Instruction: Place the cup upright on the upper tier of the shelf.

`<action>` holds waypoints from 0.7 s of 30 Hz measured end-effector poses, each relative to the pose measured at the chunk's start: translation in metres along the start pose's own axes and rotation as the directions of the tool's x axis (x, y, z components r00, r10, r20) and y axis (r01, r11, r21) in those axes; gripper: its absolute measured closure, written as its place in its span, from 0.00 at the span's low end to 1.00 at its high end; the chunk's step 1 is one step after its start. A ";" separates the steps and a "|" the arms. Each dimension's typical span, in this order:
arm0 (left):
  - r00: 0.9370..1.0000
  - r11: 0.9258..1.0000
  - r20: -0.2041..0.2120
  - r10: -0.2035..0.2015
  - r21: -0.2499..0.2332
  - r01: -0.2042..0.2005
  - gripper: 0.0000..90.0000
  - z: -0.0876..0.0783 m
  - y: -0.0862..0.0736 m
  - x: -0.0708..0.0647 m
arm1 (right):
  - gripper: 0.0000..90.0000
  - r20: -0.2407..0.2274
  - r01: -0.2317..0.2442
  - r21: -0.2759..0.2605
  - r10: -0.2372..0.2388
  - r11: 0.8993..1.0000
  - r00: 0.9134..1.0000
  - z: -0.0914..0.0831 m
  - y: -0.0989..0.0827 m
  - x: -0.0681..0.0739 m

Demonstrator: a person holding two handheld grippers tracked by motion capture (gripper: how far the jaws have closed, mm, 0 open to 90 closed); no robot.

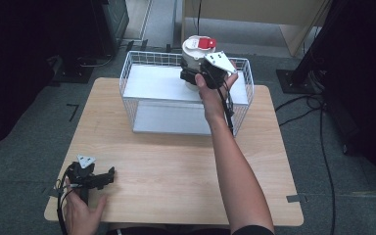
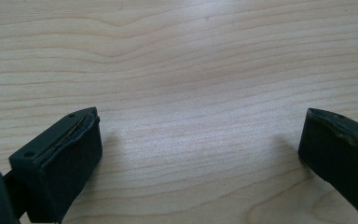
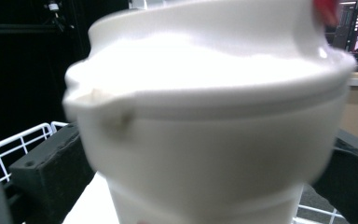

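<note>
A white tub (image 1: 194, 53) with a red tab (image 1: 207, 43) on its lid hangs over the far right part of a white wire basket (image 1: 126, 93). My right gripper (image 1: 190, 76) is shut on the tub's side, held by a hand reaching across the table. In the right gripper view the blurred tub (image 3: 205, 140) sits between both black jaws, with basket wire (image 3: 18, 140) at lower left. My left gripper (image 1: 108, 176) lies on the wooden table (image 1: 176, 161) at the near left, open. Bare wood (image 2: 191, 56) shows between the wide-apart jaws of the left gripper (image 2: 200, 140).
The basket stands at the table's far edge and holds white flat panels (image 1: 161, 83). Cables (image 1: 318, 122) run over the grey floor at the right. Dark equipment (image 1: 103, 24) stands at the far left, and a black stand base (image 1: 293, 78) at the right.
</note>
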State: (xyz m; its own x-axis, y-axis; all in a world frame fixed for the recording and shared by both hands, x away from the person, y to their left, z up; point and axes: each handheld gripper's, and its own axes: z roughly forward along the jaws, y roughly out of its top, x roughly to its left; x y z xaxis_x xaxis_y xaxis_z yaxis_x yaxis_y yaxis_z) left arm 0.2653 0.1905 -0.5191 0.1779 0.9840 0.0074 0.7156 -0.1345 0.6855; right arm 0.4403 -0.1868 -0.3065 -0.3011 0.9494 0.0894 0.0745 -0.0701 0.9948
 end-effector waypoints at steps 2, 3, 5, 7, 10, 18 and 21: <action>1.000 1.000 0.000 0.000 0.000 0.000 0.00 0.000 0.000 0.000 | 0.00 0.000 0.008 0.007 -0.008 1.000 1.000 -0.001 0.000 0.000; 1.000 1.000 0.000 0.000 0.000 0.000 0.00 0.000 0.000 0.000 | 0.00 0.000 0.008 0.007 -0.008 1.000 1.000 -0.001 0.000 0.000; 1.000 1.000 0.000 -0.001 -0.001 0.001 0.00 0.000 0.000 0.000 | 0.00 -0.003 0.010 0.008 -0.010 1.000 1.000 -0.003 0.000 -0.001; 1.000 1.000 0.000 -0.001 -0.001 0.001 0.00 0.000 0.000 0.000 | 0.00 -0.009 0.006 0.007 -0.006 1.000 1.000 -0.006 -0.002 -0.001; 1.000 1.000 0.000 0.001 0.001 -0.001 0.00 0.000 0.000 0.000 | 0.00 -0.013 0.008 0.008 -0.008 1.000 1.000 -0.008 -0.003 -0.001; 1.000 1.000 0.000 0.003 0.003 -0.003 0.00 0.000 0.000 0.000 | 0.00 -0.026 0.025 0.013 -0.025 1.000 0.999 -0.019 -0.012 0.000; 1.000 1.000 0.000 0.004 0.003 -0.004 0.00 0.000 0.000 0.000 | 0.00 -0.028 0.024 0.017 -0.023 1.000 0.999 -0.025 -0.016 -0.002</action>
State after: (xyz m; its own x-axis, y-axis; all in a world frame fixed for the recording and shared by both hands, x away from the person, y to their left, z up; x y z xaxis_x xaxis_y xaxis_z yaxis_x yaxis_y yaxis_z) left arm 0.2653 0.1907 -0.5190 0.1806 0.9835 0.0098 0.7170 -0.1384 0.6832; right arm 0.4161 -0.1948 -0.3214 -0.3293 0.9418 0.0677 0.0834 -0.0424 0.9956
